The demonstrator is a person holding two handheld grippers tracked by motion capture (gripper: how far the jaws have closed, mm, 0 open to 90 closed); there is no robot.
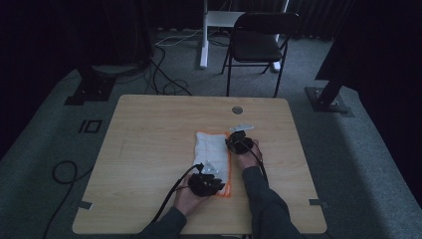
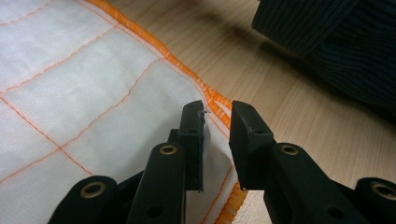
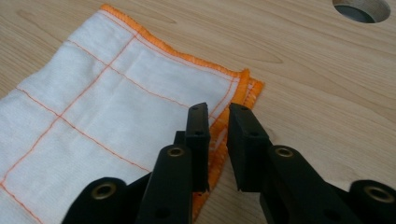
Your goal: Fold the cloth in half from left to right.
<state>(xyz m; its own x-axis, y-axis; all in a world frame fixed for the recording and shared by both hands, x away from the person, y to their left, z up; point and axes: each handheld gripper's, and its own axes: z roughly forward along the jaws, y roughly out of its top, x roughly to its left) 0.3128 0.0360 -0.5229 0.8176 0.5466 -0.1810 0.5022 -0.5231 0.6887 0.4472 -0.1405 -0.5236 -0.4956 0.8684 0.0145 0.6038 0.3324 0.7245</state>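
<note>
A white cloth [image 1: 213, 149] with orange grid lines and an orange hem lies folded on the wooden table [image 1: 149, 129]. My left gripper [image 1: 208, 175] sits at the cloth's near right corner. In the left gripper view its jaws [image 2: 217, 126] stand a little apart, with the hemmed corner of the cloth [image 2: 93, 84] in the gap and the pads not pressing it. My right gripper [image 1: 236, 143] is at the far right corner. Its jaws [image 3: 218, 123] are likewise apart over the doubled orange edge of the cloth [image 3: 107, 116].
A round cable hole [image 1: 237, 109] sits in the table behind the cloth, also seen as the hole [image 3: 362, 9] in the right gripper view. A dark sleeve [image 2: 336, 42] lies on the table right of the cloth. A folding chair [image 1: 259, 45] stands beyond the table.
</note>
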